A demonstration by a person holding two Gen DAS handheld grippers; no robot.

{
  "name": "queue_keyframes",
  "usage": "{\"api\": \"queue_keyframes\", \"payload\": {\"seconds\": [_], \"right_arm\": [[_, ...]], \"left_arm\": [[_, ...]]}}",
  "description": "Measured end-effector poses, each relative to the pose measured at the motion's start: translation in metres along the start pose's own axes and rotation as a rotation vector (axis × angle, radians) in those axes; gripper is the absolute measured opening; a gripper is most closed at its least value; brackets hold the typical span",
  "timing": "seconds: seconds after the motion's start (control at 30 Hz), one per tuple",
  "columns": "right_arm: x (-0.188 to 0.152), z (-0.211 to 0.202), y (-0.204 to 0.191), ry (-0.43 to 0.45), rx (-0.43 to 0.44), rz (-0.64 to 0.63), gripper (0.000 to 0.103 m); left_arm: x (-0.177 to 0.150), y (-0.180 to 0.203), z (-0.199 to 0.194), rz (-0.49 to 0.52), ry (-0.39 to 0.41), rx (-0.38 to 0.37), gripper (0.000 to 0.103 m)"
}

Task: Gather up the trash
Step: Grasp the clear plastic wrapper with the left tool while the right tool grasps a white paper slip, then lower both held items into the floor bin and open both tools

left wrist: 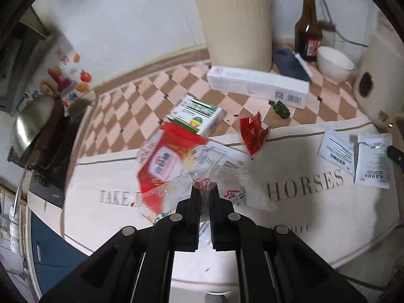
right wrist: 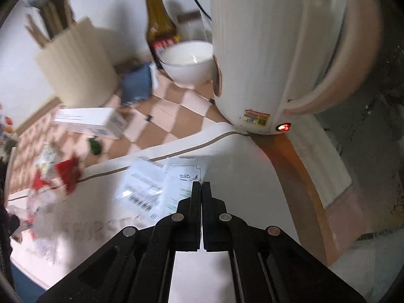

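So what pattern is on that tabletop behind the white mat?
The tabletop has a pink-and-brown diamond check, clearest in the left wrist view.

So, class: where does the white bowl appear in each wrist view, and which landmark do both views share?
Left wrist: bowl at upper right, beside the brown bottle.
Right wrist: bowl at upper centre, against the kettle.
Shared landmark: the brown bottle.

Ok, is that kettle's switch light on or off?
On. The small light at the base of the white kettle glows red in the right wrist view.
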State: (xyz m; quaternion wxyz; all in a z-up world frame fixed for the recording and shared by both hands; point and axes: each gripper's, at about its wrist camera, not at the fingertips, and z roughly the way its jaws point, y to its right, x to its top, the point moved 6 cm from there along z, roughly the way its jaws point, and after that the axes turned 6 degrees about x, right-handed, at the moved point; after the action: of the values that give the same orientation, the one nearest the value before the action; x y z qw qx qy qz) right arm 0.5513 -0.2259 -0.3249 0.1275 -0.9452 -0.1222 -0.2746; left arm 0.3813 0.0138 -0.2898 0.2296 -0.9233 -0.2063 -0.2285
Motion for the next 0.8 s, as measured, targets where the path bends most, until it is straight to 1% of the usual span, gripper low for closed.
{"api": "queue_keyframes", "payload": {"seconds": [0.07,0.17,0.23,0.33,0.43,0.5,0.57,0.6,0.67,0.73,0.8], "right_arm": [[-0.009,-0.023,-0.006,0.011,0.047,0.013,0.000],[-0.036,-0.057,-0.020,0.020,0.099,0.010,0.000],[-0.063,-0.078,-0.036,0.011,0.144,0.012,0.000],[-0.107,-0.107,-0.055,-0.006,0.189,0.014,0.000],[-0.158,-0.126,-0.075,-0.037,0.224,0.029,0.000],[-0.199,-0.137,-0.093,-0.070,0.236,0.028,0.000],[-0.236,-0.139,-0.108,-0.101,0.230,0.008,0.000],[-0.254,-0.137,-0.113,-0.119,0.225,0.003,0.000],[-0.296,-0.121,-0.122,-0.182,0.223,0.002,0.000],[-0.334,-0.095,-0.126,-0.252,0.213,0.013,0.000],[-0.371,-0.065,-0.126,-0.321,0.205,0.032,0.000]], "left_arm": [[-0.011,-0.012,-0.016,0.002,0.025,-0.012,0.004],[-0.034,-0.034,-0.038,-0.006,0.041,-0.045,0.004],[-0.052,-0.049,-0.049,-0.009,0.047,-0.074,0.004],[-0.089,-0.072,-0.060,-0.017,0.040,-0.118,0.004],[-0.132,-0.095,-0.058,-0.034,-0.006,-0.173,0.004],[-0.163,-0.108,-0.049,-0.048,-0.050,-0.202,0.004],[-0.196,-0.117,-0.031,-0.063,-0.117,-0.235,0.004],[-0.215,-0.119,-0.018,-0.072,-0.164,-0.251,0.004],[-0.252,-0.120,0.013,-0.101,-0.270,-0.288,0.004],[-0.290,-0.115,0.050,-0.134,-0.376,-0.324,0.004],[-0.329,-0.106,0.097,-0.172,-0.490,-0.360,0.004]]}}
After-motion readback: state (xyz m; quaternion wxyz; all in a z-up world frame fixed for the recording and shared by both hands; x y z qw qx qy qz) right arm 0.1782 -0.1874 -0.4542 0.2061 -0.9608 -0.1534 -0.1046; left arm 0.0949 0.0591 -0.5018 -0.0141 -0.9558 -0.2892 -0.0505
